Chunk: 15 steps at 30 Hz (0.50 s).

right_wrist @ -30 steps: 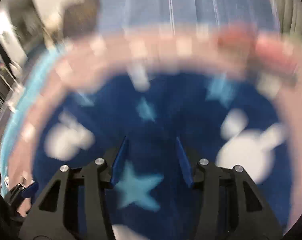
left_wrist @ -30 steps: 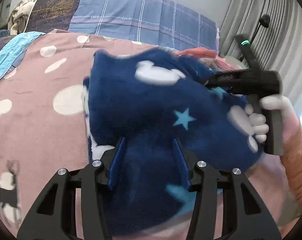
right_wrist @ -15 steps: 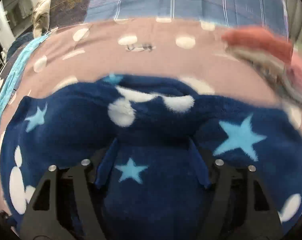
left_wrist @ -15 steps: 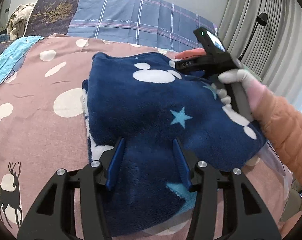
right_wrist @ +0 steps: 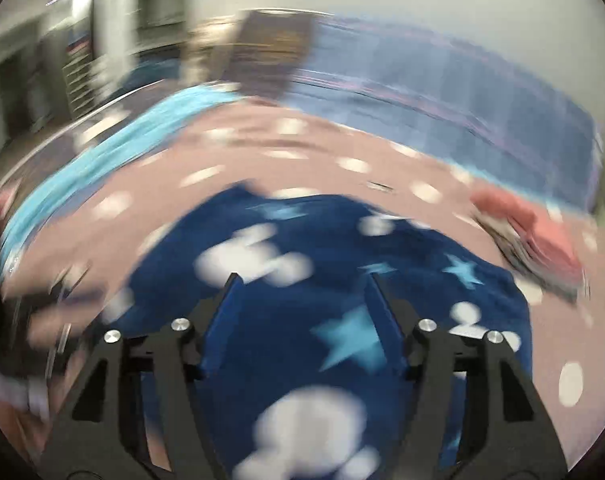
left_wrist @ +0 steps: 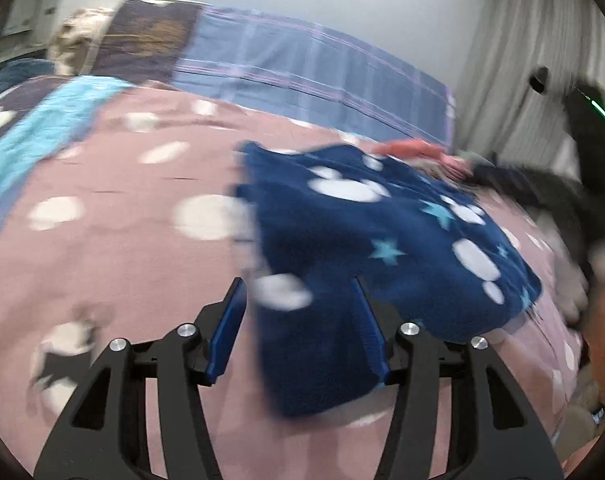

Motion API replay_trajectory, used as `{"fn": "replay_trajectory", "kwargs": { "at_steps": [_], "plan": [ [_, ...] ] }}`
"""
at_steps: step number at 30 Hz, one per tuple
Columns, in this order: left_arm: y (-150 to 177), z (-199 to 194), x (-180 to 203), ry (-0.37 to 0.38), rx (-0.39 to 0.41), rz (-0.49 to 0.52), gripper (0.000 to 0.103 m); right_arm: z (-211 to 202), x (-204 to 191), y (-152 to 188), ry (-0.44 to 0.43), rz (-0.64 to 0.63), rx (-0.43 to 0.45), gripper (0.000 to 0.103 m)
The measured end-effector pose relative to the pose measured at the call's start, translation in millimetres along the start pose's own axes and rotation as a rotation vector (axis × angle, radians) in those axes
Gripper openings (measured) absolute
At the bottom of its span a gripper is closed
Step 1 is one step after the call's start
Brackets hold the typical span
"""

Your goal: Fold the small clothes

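Observation:
A navy fleece garment (left_wrist: 382, 240) with white mouse-head shapes and light blue stars lies folded on the pink spotted bedspread (left_wrist: 122, 248). It also shows in the right wrist view (right_wrist: 342, 320). My left gripper (left_wrist: 298, 292) is open and empty, raised above the garment's near left edge. My right gripper (right_wrist: 302, 284) is open and empty, above the garment's middle. Both views are blurred by motion. The right gripper's black body shows at the far right of the left wrist view (left_wrist: 590, 184).
A pile of red and grey clothes (right_wrist: 534, 236) lies just right of the garment, also in the left wrist view (left_wrist: 426, 156). A blue plaid pillow (left_wrist: 322, 76) and a turquoise blanket (left_wrist: 42, 132) lie at the bed's far side. Curtains (left_wrist: 514, 60) hang at right.
Both grippers have pulled back and up from the garment, which now lies released on the bed. The right gripper has swung away to the right.

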<state>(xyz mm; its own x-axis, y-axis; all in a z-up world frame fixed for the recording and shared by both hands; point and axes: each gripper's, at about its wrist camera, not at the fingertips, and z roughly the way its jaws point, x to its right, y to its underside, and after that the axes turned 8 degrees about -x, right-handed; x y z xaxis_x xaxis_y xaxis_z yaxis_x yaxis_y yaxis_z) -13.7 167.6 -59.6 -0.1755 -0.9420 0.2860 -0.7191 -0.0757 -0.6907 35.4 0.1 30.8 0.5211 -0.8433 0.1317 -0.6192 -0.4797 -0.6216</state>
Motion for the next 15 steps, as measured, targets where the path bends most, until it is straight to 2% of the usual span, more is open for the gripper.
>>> {"fn": "replay_trajectory", "kwargs": {
  "at_steps": [3,6,11,15],
  "plan": [
    [11.1,-25.0,-34.0,-0.073,0.013,-0.097,0.055,-2.8,-71.0,30.9,0.006,-0.212,-0.001,0.064],
    [22.2,-46.9,-57.7,-0.103,0.041,-0.174,0.056,2.0,-126.7,52.0,0.068,-0.404,0.031,0.065],
    [32.0,-60.3,-67.3,-0.098,0.052,-0.206,0.058,31.4,-158.0,51.0,0.105,-0.471,-0.03,0.065],
    [33.6,-61.9,-69.5,-0.081,0.056,-0.204,0.061,59.0,-164.5,54.3,0.218,-0.524,-0.06,0.065]
  ]
}}
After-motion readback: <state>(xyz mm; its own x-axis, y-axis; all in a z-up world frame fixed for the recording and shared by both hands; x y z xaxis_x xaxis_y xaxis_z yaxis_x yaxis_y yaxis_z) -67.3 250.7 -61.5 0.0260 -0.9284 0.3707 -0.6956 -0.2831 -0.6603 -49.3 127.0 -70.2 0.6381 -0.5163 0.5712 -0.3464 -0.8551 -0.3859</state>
